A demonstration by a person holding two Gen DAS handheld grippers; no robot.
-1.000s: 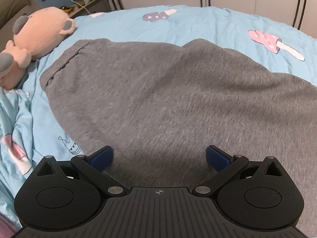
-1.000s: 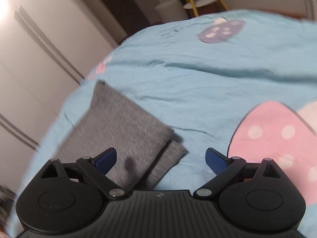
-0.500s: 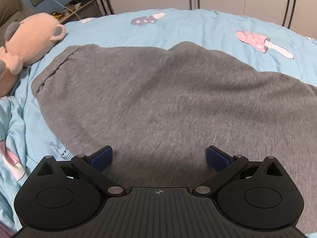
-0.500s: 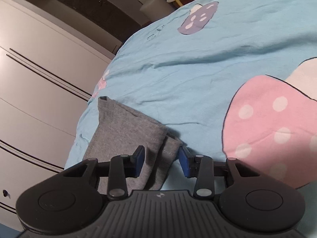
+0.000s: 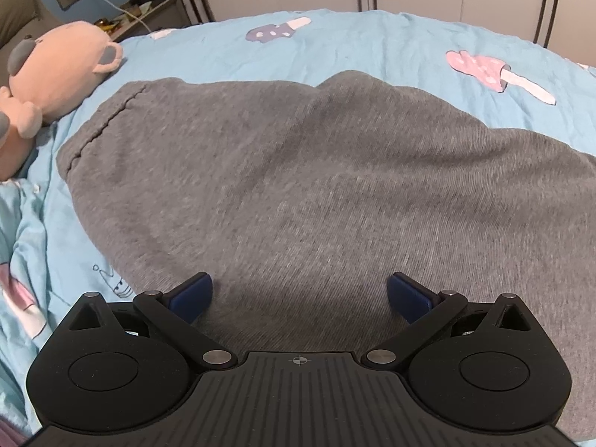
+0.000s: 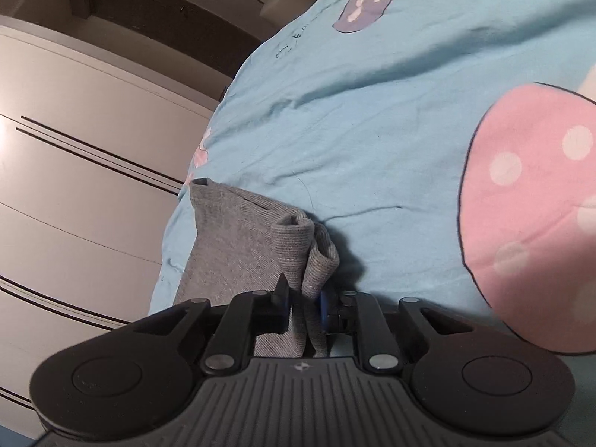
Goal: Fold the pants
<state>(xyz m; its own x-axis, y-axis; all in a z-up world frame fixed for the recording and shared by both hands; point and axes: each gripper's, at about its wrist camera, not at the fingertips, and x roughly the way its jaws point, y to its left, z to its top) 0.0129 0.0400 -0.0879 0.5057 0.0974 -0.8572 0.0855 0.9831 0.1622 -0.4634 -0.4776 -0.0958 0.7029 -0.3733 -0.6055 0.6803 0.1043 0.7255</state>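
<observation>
Grey pants [image 5: 298,186] lie spread on the light blue bed sheet [image 5: 372,44], the waistband seam at the upper left. My left gripper [image 5: 300,294] is open and empty, its blue pads just above the near part of the cloth. In the right wrist view my right gripper [image 6: 303,307] is shut on the hem end of the grey pant legs [image 6: 238,246], whose cuff bunches up between the pads and lifts off the sheet [image 6: 391,130].
A pink plush toy [image 5: 56,78] lies at the bed's left edge. White wardrobe doors [image 6: 74,167] stand beyond the bed edge on the right gripper's left. A nightstand with cables [image 5: 149,11] is at the far left.
My right gripper closed from wide open onto the pant leg hem and the cuff has bunched up. My left gripper stayed open over the pants, shifting slightly.
</observation>
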